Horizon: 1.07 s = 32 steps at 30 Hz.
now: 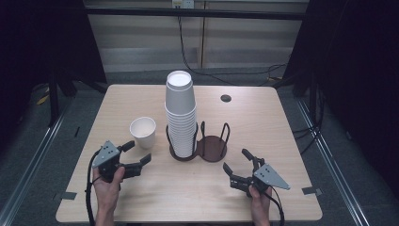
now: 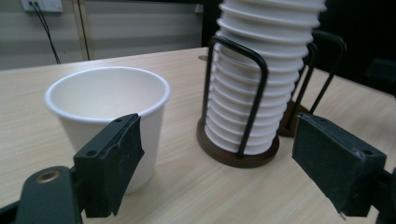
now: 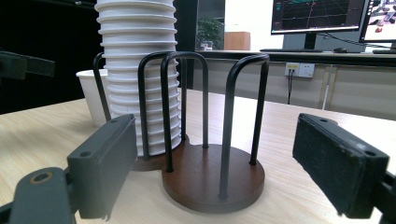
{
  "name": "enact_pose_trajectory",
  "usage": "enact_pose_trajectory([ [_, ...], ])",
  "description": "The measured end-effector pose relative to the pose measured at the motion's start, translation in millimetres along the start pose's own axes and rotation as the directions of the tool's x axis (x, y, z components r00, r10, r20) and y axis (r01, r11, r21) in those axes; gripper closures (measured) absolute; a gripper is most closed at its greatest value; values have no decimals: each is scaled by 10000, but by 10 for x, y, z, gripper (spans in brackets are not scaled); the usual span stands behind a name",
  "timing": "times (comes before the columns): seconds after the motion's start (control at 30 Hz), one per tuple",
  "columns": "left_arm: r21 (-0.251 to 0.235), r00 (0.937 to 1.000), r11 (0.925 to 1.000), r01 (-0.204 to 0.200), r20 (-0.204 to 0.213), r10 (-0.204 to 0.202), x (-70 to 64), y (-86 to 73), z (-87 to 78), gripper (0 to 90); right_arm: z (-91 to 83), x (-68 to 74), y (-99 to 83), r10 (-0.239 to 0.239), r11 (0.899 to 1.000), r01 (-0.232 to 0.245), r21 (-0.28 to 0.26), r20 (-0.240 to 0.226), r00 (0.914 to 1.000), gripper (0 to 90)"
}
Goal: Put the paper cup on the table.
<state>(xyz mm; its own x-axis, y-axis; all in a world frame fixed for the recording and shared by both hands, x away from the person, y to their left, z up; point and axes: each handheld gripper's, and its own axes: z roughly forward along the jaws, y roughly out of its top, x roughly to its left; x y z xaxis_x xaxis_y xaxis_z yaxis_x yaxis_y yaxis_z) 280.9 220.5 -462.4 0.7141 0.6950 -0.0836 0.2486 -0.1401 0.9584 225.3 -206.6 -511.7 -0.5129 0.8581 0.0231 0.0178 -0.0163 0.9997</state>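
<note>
A tall stack of white paper cups (image 1: pixel 180 113) stands in the left well of a dark two-well wire holder (image 1: pixel 211 147); the right well (image 3: pixel 212 173) is bare. A single white paper cup (image 1: pixel 142 132) stands upright on the table to the holder's left. My left gripper (image 1: pixel 138 153) is open, just short of that cup (image 2: pixel 109 114), nothing between its pads. My right gripper (image 1: pixel 237 161) is open too, a little in front and to the right of the bare well, with the cup stack (image 3: pixel 137 74) behind it.
The light wooden table (image 1: pixel 263 117) has a small dark round hole (image 1: pixel 226 98) near its far right. Tape marks sit at the front corners. Cables run along the floor behind the table, and monitors (image 3: pixel 317 16) stand on a desk beyond.
</note>
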Motion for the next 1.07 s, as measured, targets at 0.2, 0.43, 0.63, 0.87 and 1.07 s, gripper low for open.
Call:
enact_pose_trajectory([
  [0.2,-818,9994,9966,-112,-336,85,-220,-149,59,161,1,1,0,3,10000,-3,-18,-5,10000,133],
  [0.43,-1072,9994,9937,-328,98,341,-412,-301,123,160,2,0,-1,-10,10000,10,-26,-6,10000,133],
  [0.63,-1492,9998,9888,-6,206,38,-531,-447,172,160,1,1,0,10,10000,-10,-15,-8,10000,133],
  [0.87,-2364,9998,9716,-34,173,77,-539,-503,101,160,0,1,0,23,10000,-23,11,-4,10000,134],
  [1.07,-2573,9960,9630,-808,170,881,-618,-513,116,161,8,1,1,55,10000,-55,38,101,9999,134],
])
